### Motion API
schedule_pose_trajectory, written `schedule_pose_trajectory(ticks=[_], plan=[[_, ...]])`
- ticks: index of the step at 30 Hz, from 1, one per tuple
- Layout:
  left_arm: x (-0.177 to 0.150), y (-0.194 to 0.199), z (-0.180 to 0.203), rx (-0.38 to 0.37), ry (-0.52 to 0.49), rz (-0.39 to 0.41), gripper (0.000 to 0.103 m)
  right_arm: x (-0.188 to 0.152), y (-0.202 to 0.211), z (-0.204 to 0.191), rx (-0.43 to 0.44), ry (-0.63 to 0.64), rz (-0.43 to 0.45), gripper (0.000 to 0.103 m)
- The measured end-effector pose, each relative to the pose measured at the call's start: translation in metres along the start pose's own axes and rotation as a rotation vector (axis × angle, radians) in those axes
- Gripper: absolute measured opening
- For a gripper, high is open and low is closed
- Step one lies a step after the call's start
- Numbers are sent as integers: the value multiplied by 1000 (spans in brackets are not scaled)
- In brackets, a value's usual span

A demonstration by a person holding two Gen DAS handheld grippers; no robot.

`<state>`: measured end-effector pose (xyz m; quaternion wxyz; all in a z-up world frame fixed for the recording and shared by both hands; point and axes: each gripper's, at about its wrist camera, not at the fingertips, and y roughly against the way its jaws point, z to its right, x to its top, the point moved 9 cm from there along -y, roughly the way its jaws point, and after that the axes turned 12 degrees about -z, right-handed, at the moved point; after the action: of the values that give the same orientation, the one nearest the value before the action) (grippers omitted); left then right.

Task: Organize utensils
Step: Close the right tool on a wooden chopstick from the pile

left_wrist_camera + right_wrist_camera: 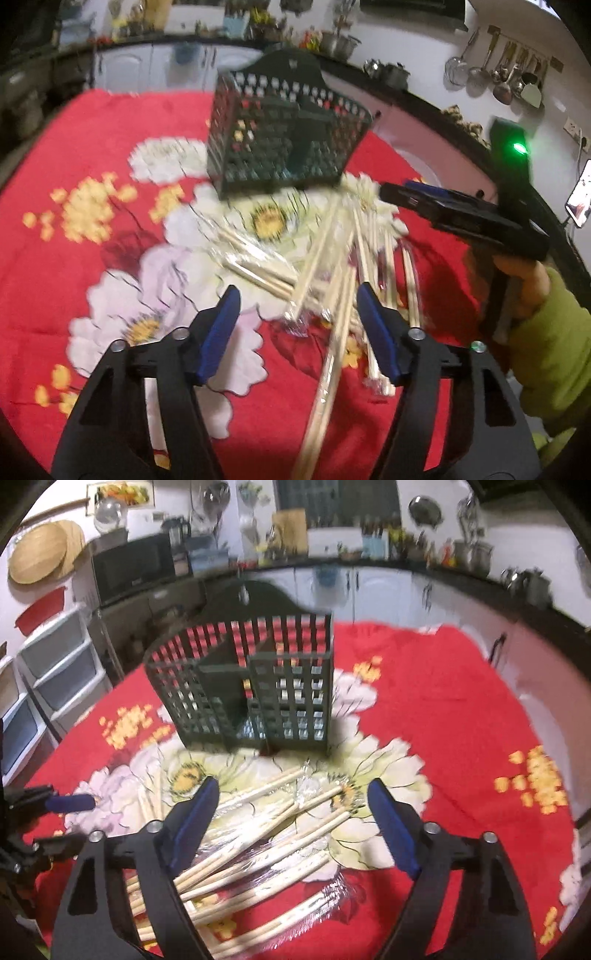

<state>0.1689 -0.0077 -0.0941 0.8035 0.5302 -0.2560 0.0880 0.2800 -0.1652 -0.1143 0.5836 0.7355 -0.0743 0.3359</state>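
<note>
Scene: red floral tablecloth (443, 701); dark slotted utensil caddy (255, 686) standing at far centre, empty as far as visible.
Task thing: pile of wrapped chopstick pairs (266, 834) on the cloth, near side of caddy, apart from it.
L gripper (299, 325): jaws spread, nothing clamped; sticks lie under/between the blue pads, no pad contact seen.
R gripper (291, 823): jaws spread, nothing held; hovers over the same pile.
Key relation: from the R view the sticks' long axes run near-left to far-right, crossing the jaw gap at a slant; from the L view they fan away toward the caddy.
Nearer hand: both abt equally close; can't pick one, frames blurred.
Next (guess): close on one pair, lift, stand it in a caddy compartment.
Risk: slippery wrap, grabbing several at once.
</note>
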Motion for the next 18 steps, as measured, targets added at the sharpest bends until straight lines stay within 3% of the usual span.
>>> schedule_pose_trajectory(ticks=[8,12,18], plan=[[-17,-20,-6,-55,27,-72,41,4,-29,8,54,-12,-76,50],[-18,-21,-3,-70,19,-69,31,2,-41,14,89,-44,-114,42],[-19,-25,-4,-71,30,-71,22,2,-45,21,110,-77,-112,20]])
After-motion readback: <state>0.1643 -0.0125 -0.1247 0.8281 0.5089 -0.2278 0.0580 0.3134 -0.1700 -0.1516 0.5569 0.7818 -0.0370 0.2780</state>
